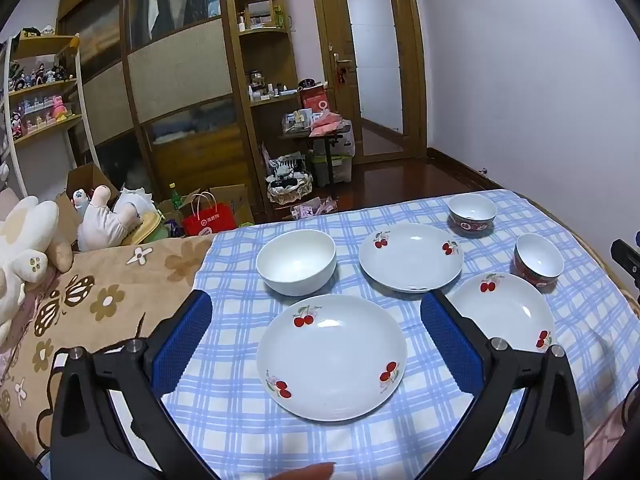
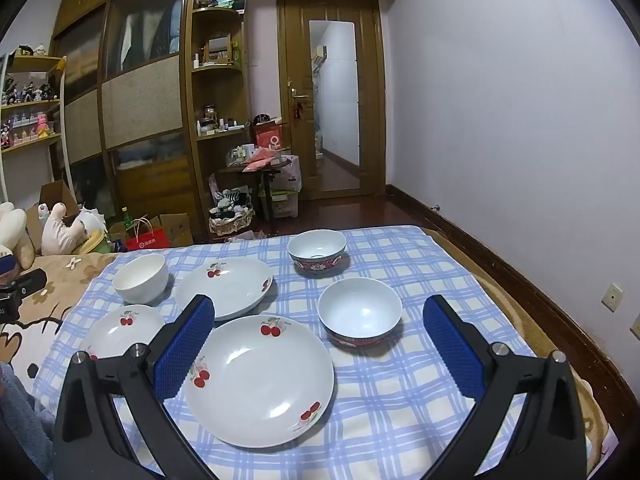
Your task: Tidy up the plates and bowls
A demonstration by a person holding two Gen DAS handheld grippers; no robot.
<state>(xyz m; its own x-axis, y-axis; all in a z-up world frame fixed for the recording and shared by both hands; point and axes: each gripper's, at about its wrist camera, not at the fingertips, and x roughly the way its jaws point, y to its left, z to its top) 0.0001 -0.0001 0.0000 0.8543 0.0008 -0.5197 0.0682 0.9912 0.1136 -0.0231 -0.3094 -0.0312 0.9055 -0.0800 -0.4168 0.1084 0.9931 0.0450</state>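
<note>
Checked cloth (image 2: 400,400) bears empty cherry plates (image 2: 260,380) and bowls (image 2: 360,316); both grippers' jaws gape, holding nothing.

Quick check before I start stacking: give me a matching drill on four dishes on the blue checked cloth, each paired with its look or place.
Things:
1. plain white bowl
2. far red-patterned bowl
3. near red-patterned bowl
4. cherry plate

Descriptions:
A. between the open left gripper's fingers in its view
B. far right corner of the group
C. no pattern, left side
D. right of the plate nearest the right gripper

Pairs: 1-C, 2-B, 3-D, 4-A
</note>
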